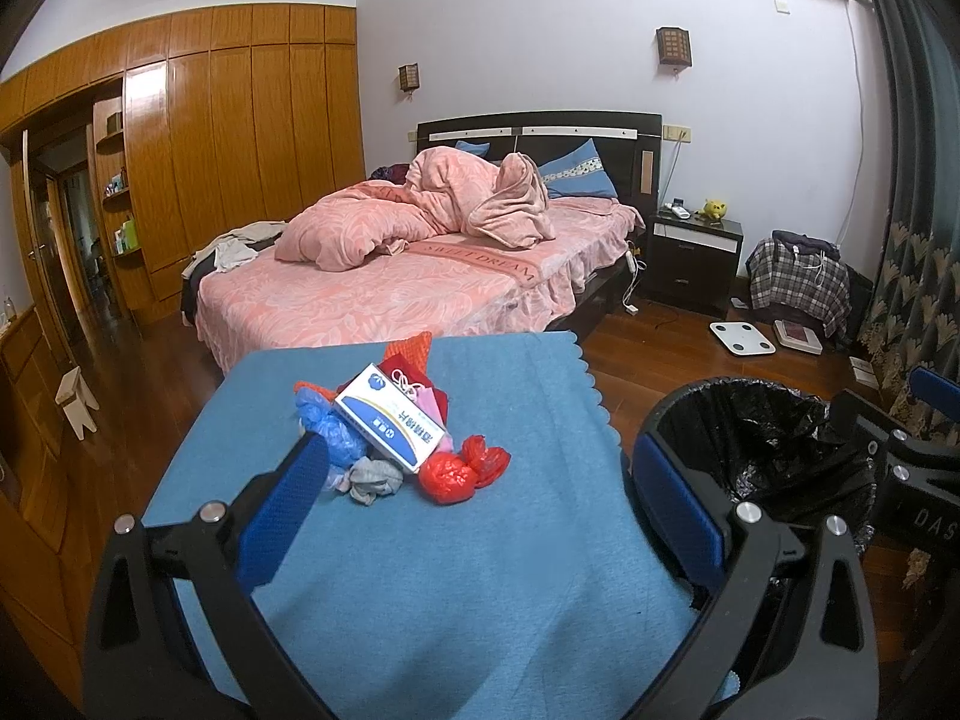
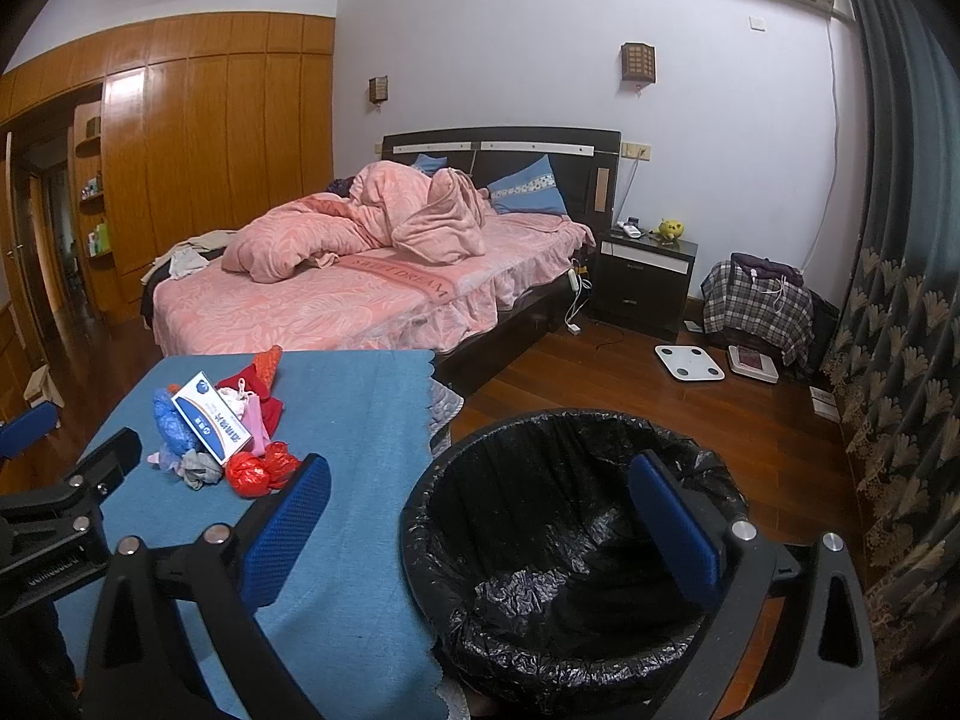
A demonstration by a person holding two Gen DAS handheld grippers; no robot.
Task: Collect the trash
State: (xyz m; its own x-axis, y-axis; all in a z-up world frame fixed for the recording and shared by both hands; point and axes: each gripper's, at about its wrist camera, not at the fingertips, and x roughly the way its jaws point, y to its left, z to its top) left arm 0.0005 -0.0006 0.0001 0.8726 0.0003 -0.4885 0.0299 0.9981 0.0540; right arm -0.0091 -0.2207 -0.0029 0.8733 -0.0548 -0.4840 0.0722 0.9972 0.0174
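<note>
A heap of trash lies on the blue-clothed table point(image 1: 468, 588): a white and blue box point(image 1: 390, 426) on top, a crumpled blue bag point(image 1: 327, 420), a grey scrap point(image 1: 375, 480), a red bag point(image 1: 462, 468) and red and pink pieces point(image 1: 414, 372). My left gripper point(image 1: 480, 498) is open just short of the heap, nothing between its fingers. My right gripper point(image 2: 480, 516) is open above the black-lined bin point(image 2: 570, 552), holding nothing. The heap point(image 2: 222, 426) lies to its left on the table point(image 2: 360, 420). The bin point(image 1: 762, 456) stands right of the table.
A bed point(image 1: 420, 264) with pink bedding stands beyond the table. A dark nightstand point(image 1: 690, 258), a white scale point(image 1: 741, 336) and a plaid-covered pile point(image 1: 798, 282) are on the wooden floor at right. Wooden wardrobes point(image 1: 240, 138) line the left wall; curtains point(image 2: 900, 360) hang at far right.
</note>
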